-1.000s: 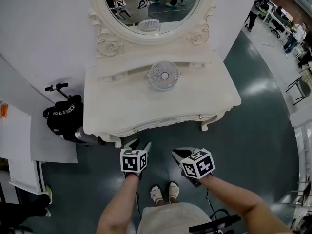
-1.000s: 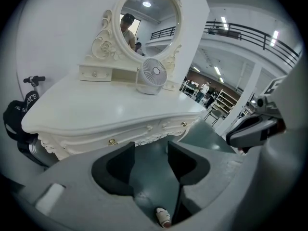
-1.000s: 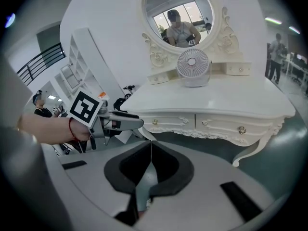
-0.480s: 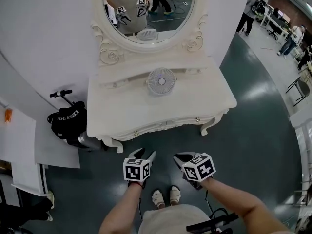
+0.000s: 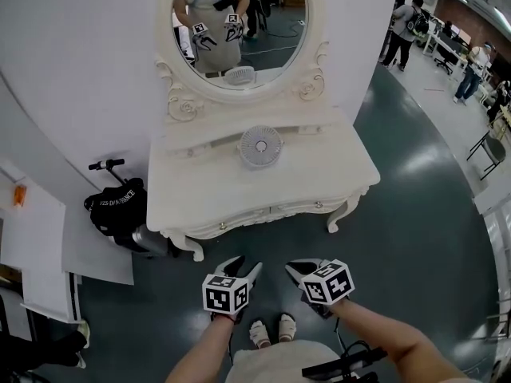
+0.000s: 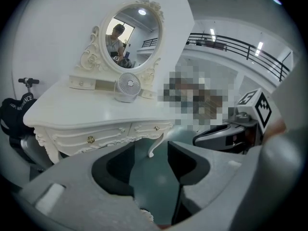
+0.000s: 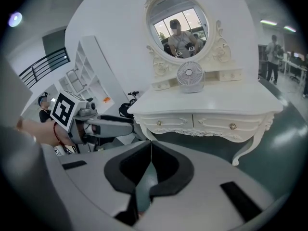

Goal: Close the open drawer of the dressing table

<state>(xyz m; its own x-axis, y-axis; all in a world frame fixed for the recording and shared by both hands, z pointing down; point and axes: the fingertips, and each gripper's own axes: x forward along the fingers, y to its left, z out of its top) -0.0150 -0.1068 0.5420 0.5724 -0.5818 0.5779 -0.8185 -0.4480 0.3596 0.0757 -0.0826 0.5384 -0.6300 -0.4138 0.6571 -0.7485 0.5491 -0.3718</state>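
Left gripper (image 6: pixel 150 146): jaws standing apart, only floor (image 6: pixel 149 177) showing between them. Right gripper (image 7: pixel 151 146): pinched tip to tip, nothing caught in it. Both hang low in front of the person, side by side, well apart from the dressing table (image 5: pixel 239 186). And that gap has grown. Over the last second the table has slid up and away in the head view, so the person is backing off. The front drawers (image 7: pixel 211 122) sit flush under the tabletop edge, knobs in line, none jutting out. By that reading the closing is done. A fan (image 5: pixel 260 146) stands at the back of the tabletop, below the mirror (image 5: pixel 235 22).
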